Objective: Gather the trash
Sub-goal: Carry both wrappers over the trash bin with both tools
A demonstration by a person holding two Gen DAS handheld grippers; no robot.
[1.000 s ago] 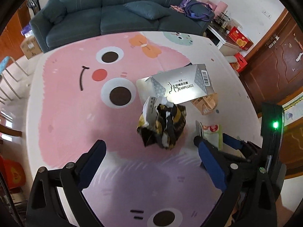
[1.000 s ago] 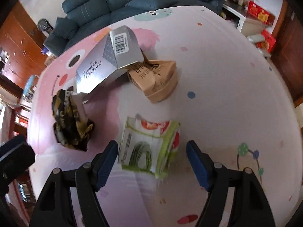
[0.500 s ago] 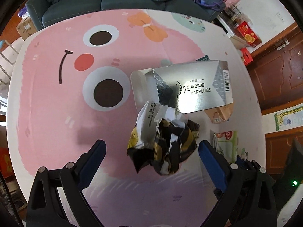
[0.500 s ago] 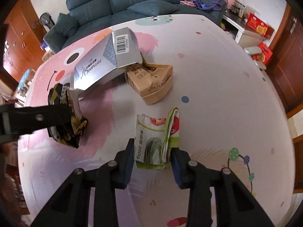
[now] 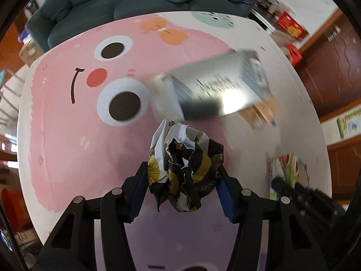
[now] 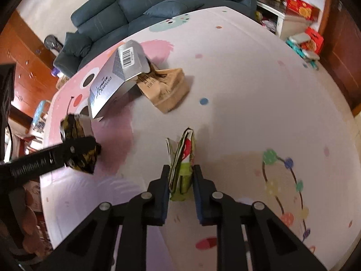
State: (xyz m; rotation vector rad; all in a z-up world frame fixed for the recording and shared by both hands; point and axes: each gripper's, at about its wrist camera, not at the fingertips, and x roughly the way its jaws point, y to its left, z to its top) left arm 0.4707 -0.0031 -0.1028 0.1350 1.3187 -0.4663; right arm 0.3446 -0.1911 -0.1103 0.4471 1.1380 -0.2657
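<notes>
My left gripper (image 5: pixel 181 176) is shut on a crumpled black, yellow and white wrapper (image 5: pixel 185 162) and holds it over the pink play mat (image 5: pixel 67 135). That wrapper also shows in the right wrist view (image 6: pixel 79 144), pinched by the left gripper's arm. My right gripper (image 6: pixel 180 178) is shut on a green and white food packet (image 6: pixel 182 158), squeezed flat and upright. A silver earplugs box (image 6: pixel 117 76) and a brown paper bag (image 6: pixel 167 88) lie on the mat farther off. The box shows blurred in the left wrist view (image 5: pixel 214 90).
A dark blue sofa (image 6: pixel 140 6) stands behind the mat. Red boxes and a white shelf (image 6: pixel 293 15) are at the back right. Wooden cabinets (image 5: pixel 334 63) line the right side. A cardboard box (image 5: pixel 29 49) sits left of the sofa.
Both grippers have shut: the left closed on the crumpled wrapper and lifted it, the right closed tighter on the green packet, squeezing it flat and raising it.
</notes>
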